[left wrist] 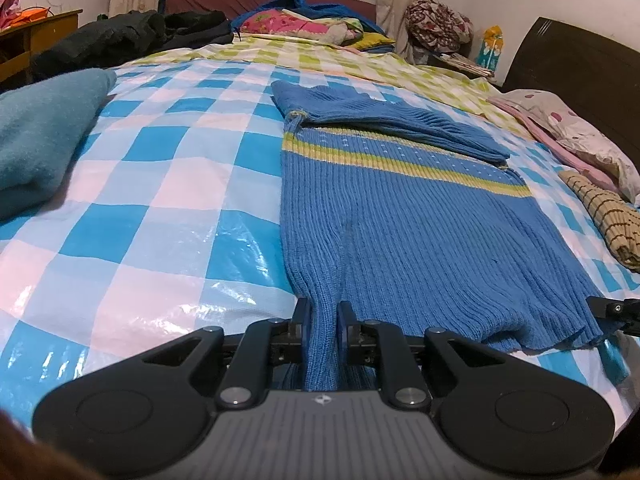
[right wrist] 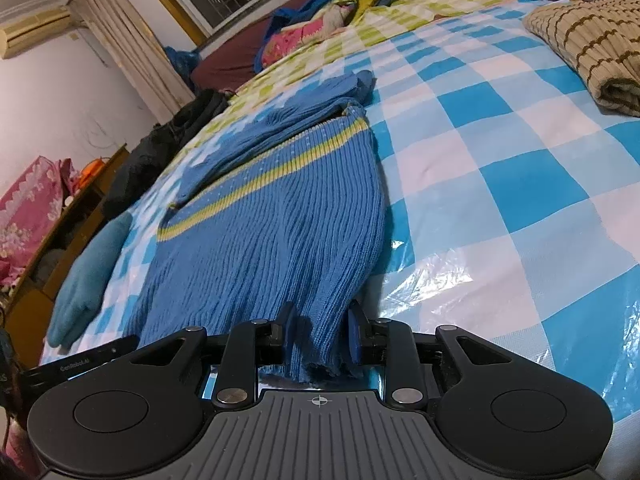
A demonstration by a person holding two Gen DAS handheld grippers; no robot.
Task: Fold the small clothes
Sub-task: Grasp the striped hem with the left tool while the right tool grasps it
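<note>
Blue sweater (left wrist: 400, 220) is flat on the checkered sheet (left wrist: 160, 184), sleeves folded across the top at 12 o'clock. Left gripper (left wrist: 323, 312) is pinched narrow on the hem at 6 o'clock; right gripper (right wrist: 320, 320) clamps the hem's other corner too.

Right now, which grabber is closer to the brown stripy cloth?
Right. The right gripper pinches the blue sweater's hem on the side where the brown stripy cloth lies. The left gripper pinches the same hem farther along, with the sweater's width between.
</note>
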